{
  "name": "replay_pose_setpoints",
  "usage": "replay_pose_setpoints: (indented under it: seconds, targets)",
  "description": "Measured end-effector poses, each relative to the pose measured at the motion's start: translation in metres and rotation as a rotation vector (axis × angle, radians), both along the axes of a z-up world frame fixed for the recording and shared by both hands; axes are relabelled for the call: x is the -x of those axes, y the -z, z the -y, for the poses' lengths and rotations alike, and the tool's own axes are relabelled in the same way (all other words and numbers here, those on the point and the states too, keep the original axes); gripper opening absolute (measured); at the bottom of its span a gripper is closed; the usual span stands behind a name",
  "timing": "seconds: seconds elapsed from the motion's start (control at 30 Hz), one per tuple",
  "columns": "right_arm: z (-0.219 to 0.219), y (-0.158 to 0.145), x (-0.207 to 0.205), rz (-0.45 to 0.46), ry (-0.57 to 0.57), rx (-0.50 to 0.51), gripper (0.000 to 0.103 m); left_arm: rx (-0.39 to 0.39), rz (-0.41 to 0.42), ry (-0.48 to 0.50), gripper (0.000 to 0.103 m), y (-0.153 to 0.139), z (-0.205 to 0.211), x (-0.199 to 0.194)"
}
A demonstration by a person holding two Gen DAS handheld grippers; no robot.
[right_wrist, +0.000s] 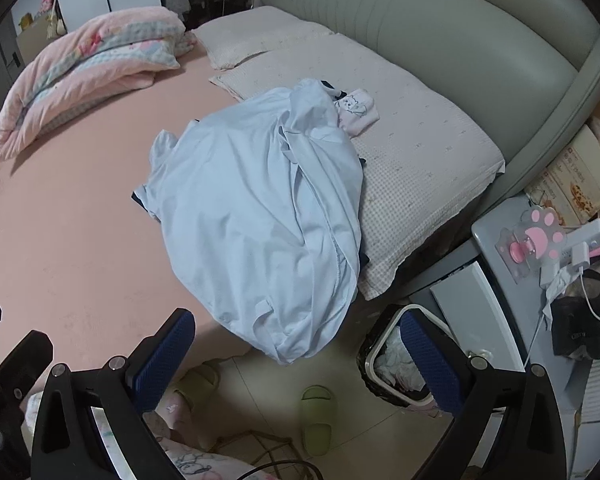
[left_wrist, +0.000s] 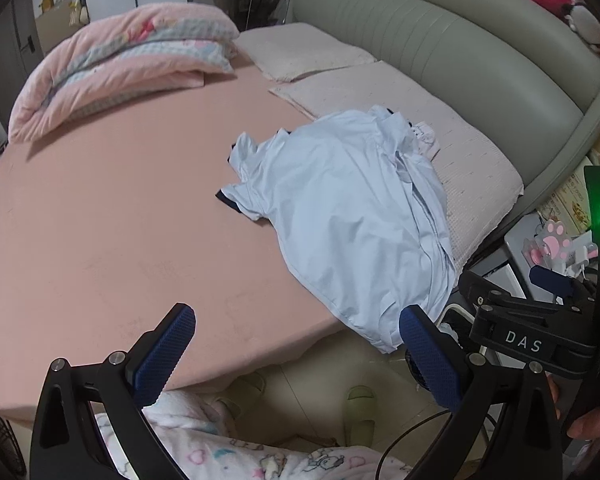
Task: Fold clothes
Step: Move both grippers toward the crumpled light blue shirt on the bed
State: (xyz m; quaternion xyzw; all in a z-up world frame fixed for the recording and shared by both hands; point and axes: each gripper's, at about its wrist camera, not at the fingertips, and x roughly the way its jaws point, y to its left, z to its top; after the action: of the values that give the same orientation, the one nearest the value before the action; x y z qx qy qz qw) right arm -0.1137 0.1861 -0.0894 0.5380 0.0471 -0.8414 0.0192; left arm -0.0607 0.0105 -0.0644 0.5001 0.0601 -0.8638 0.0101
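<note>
step: pre-grasp | both grippers, left gripper (left_wrist: pixel 296 340) and right gripper (right_wrist: pixel 296 340), fingers wide apart, empty | next: seize hem of crumpled pale-blue shirt (right_wrist: pixel 256 216), spread on bed (right_wrist: pixel 80 240)

Both look down from the bed's (left_wrist: pixel 100 208) near edge toward the headboard (right_wrist: pixel 440 28); right view sits further right, closer. Shared: shirt (left_wrist: pixel 352 216), pillows (right_wrist: pixel 400 152).

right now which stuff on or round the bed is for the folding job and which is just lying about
For the job:
- light blue garment
- small white printed garment
- left gripper
- right gripper

Lying about:
- pink quilt
- pillows
- slippers
- waste bin
</note>
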Motion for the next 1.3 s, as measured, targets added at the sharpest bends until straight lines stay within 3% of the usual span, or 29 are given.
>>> replay_pose_setpoints:
  seconds: [0.23,0.4,0.67,0.9,1.3]
  targets:
    - [0.009,0.026,0.017,0.039,-0.056,-0.03,0.103,0.008,0.036,-0.006,0.103,0.024,-0.002,0.017]
    - [0.017,0.04,0.028,0.036,-0.08,-0.058,0.102,-0.025,0.065,-0.005,0.103,0.043,-0.002,0.027]
    - [0.019,0.059,0.048,0.051,-0.094,-0.06,0.1,-0.084,0.043,-0.005,0.103,0.065,-0.004,0.034]
    - [0.012,0.079,0.062,0.089,-0.103,-0.012,0.093,-0.095,-0.012,0.017,0.103,0.082,-0.009,0.04]
    - [-0.004,0.103,0.077,0.095,-0.103,0.039,0.093,-0.197,0.01,-0.015,0.103,0.133,-0.014,0.059]
